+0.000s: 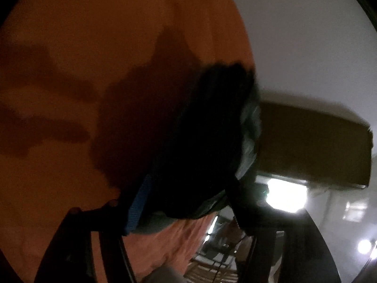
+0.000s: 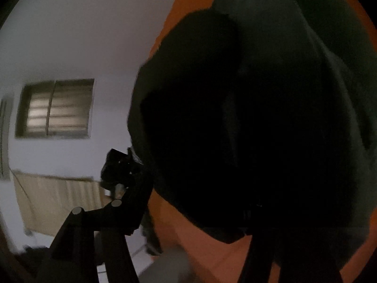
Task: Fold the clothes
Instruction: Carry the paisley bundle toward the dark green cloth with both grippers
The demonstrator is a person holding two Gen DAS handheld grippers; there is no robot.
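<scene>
So the dark garment (image 1: 200, 141) is bunched up in a heap on the orange sheet (image 1: 82, 47), and it fills most of what both cameras see. In the left wrist view it sits right in front of the left gripper (image 1: 183, 200), draped between the two fingers, with a bit of blue trim (image 1: 137, 202) and some lighter grey-green lining (image 1: 251, 127) peeking out along its edges. The left finger (image 1: 99, 214) looks a little apart from the cloth, but the whole thing is dark and blurry, so it's honestly impossible to say whether the pads are pinching the fabric or just sitting around it.

Same story in the right wrist view: the dark garment (image 2: 259, 118) looms huge on the right side, covering the right gripper (image 2: 198, 214) where its right finger should be. Only the left finger (image 2: 127, 202) shows clearly, and it stands just beside the cloth's edge. Can't tell if that one is gripping either.

The orange sheet (image 2: 193, 243) runs under the pile, near and far. Beyond it there's a pale wall (image 2: 82, 35) with a shuttered window (image 2: 56, 108) and a beige curtain (image 2: 59, 202) lower down. The left view shows the wall (image 1: 306, 35), a brown cabinet (image 1: 313, 141) and a bright light patch (image 1: 285, 195) under it.
</scene>
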